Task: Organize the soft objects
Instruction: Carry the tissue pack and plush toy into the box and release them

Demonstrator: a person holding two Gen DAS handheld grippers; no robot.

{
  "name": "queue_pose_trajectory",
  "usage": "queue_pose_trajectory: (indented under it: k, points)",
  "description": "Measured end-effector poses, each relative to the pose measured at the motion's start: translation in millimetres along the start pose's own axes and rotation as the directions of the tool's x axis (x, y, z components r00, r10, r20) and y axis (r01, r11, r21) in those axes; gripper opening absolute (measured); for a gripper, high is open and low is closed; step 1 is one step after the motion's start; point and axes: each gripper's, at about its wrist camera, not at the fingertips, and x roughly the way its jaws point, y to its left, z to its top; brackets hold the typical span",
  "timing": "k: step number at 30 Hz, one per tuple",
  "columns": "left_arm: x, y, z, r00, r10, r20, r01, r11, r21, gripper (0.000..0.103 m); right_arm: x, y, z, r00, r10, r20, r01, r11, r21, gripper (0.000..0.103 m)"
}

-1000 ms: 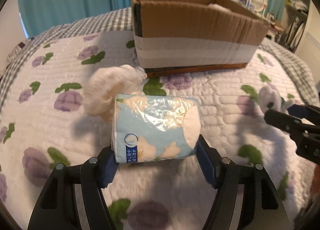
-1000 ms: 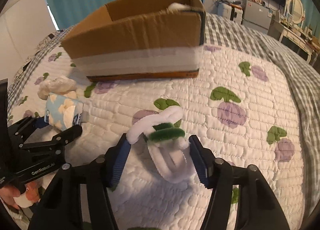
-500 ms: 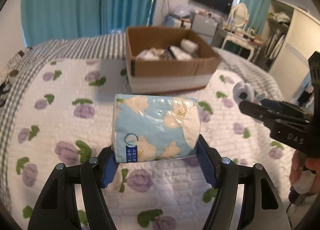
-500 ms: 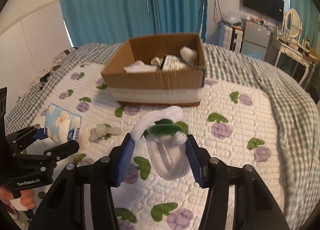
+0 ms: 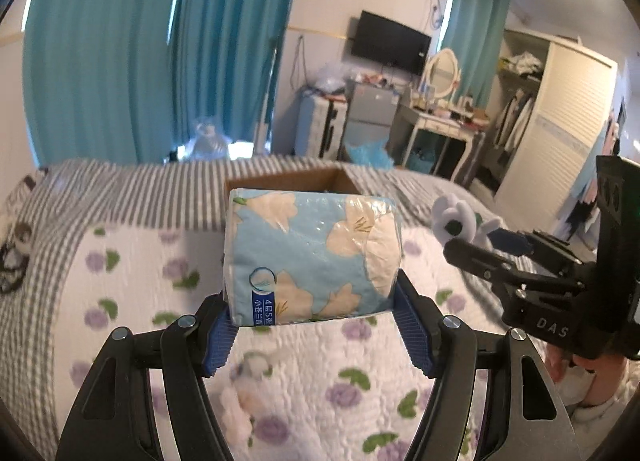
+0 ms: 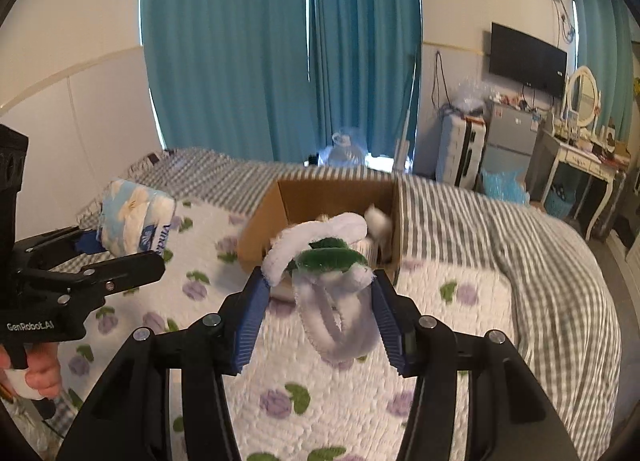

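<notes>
My left gripper (image 5: 312, 301) is shut on a tissue pack (image 5: 312, 253), light blue with cream flowers, held well above the quilt. In the right wrist view the same pack (image 6: 136, 217) shows at the left in the left gripper (image 6: 120, 253). My right gripper (image 6: 320, 301) is shut on a fuzzy white flower with a green centre (image 6: 328, 259), its loops hanging between the blue pads. That flower (image 5: 454, 217) pokes out of the right gripper (image 5: 476, 239) at the right of the left wrist view. The open cardboard box (image 6: 336, 193) lies ahead on the bed, partly hidden behind both held things.
The box holds a few pale soft items (image 6: 378, 221). A purple-flowered quilt (image 6: 440, 381) covers the bed, with a grey checked blanket (image 6: 540, 261) at the right. A blurred white soft thing (image 5: 234, 411) lies on the quilt below. Hands (image 6: 40, 377) grip both handles.
Both grippers have risen high above the quilt with their loads and tilted up, so the box now looks small and far. The white bundle by the tissue pack stayed below.
</notes>
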Motion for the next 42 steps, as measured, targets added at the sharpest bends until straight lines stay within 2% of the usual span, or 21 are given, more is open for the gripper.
queue_pose_trajectory:
  k: [7, 13, 18, 21, 25, 28, 34, 39, 42]
  points:
    - [52.0, 4.3, 48.7, 0.999, 0.054, 0.007, -0.054, 0.997, 0.058, 0.069, 28.9, -15.0, 51.8, 0.999, -0.007, 0.04, 0.007, 1.0, -0.002, 0.051]
    - [122.8, 14.0, 68.2, 0.995, 0.091, -0.037, -0.088, 0.993, 0.073, 0.069, 92.8, -31.6, 85.1, 1.0, -0.013, 0.021, 0.013, 1.0, -0.008, 0.051]
    - [184.5, 23.2, 59.4, 0.987, 0.128, -0.099, -0.119, 0.988, 0.095, 0.069, 156.6, -48.0, 85.8, 1.0, -0.007, -0.024, 0.007, 1.0, 0.013, 0.051]
    - [206.1, 26.9, 51.9, 0.982, 0.142, -0.123, -0.129, 0.985, 0.11, 0.069, 196.6, -59.4, 79.3, 0.998, 0.0, -0.064, 0.002, 0.999, 0.037, 0.052]
    - [224.2, 25.8, 45.2, 0.982, 0.129, -0.139, -0.108, 0.983, 0.152, 0.071, 222.4, -72.9, 66.2, 0.997, 0.017, -0.078, -0.011, 0.997, 0.081, 0.065]
    - [229.9, 23.3, 43.4, 0.98, 0.136, -0.147, -0.113, 0.981, 0.156, 0.078, 228.2, -80.1, 60.2, 0.997, 0.003, -0.072, 0.004, 0.995, 0.099, 0.076]
    - [211.6, 12.6, 46.4, 0.975, 0.159, -0.154, -0.134, 0.977, 0.163, 0.079, 204.3, -83.7, 60.7, 0.998, -0.027, -0.049, 0.032, 0.994, 0.106, 0.083]
    - [157.3, -3.0, 64.0, 0.983, 0.155, -0.094, -0.139, 0.977, 0.161, 0.079, 147.1, -76.9, 76.6, 0.999, -0.049, -0.006, 0.05, 0.993, 0.104, 0.086]
    - [107.8, -15.3, 78.9, 0.986, 0.165, -0.027, -0.158, 0.972, 0.176, 0.079, 97.6, -67.3, 90.5, 0.997, -0.069, 0.034, 0.066, 0.994, 0.09, 0.087]
